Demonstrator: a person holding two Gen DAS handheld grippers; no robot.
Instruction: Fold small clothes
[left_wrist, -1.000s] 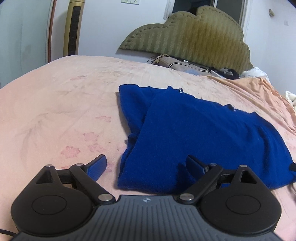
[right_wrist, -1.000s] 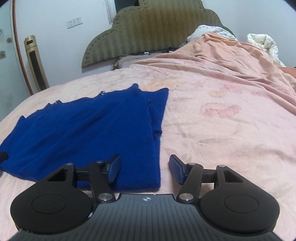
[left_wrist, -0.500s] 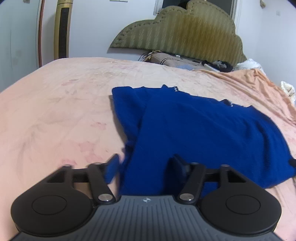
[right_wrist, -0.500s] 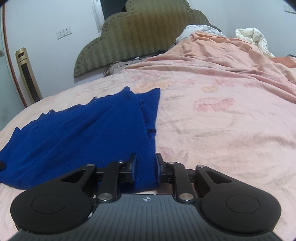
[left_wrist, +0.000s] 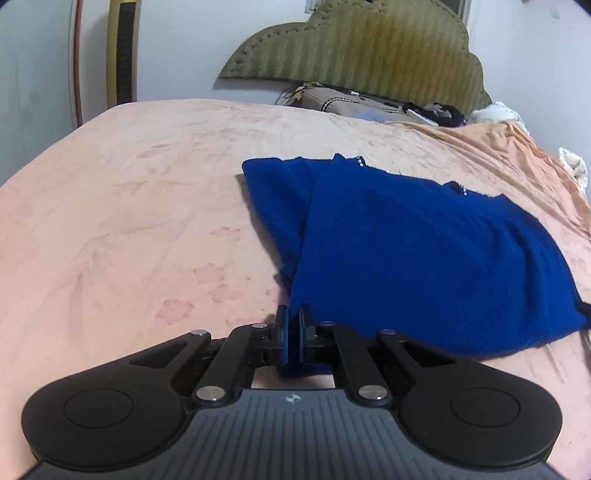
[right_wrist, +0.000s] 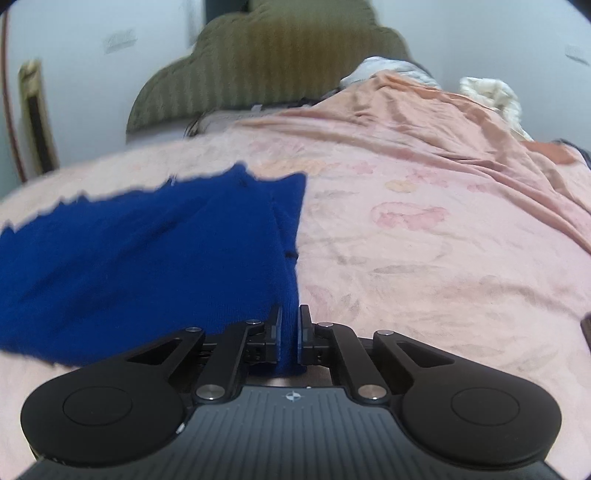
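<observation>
Pink bedspread, green headboard

You face a wide bed covered in a pale pink sheet with a faint floral print. An olive-green scalloped, padded headboard stands against a white wall. A tall gold tower fan stands on your left, and a rumpled peach blanket lies on your right.

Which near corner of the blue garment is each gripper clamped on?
Left gripper pinches the blue garment's near-left corner; right gripper, jaws closing, grips its near-right corner.
</observation>
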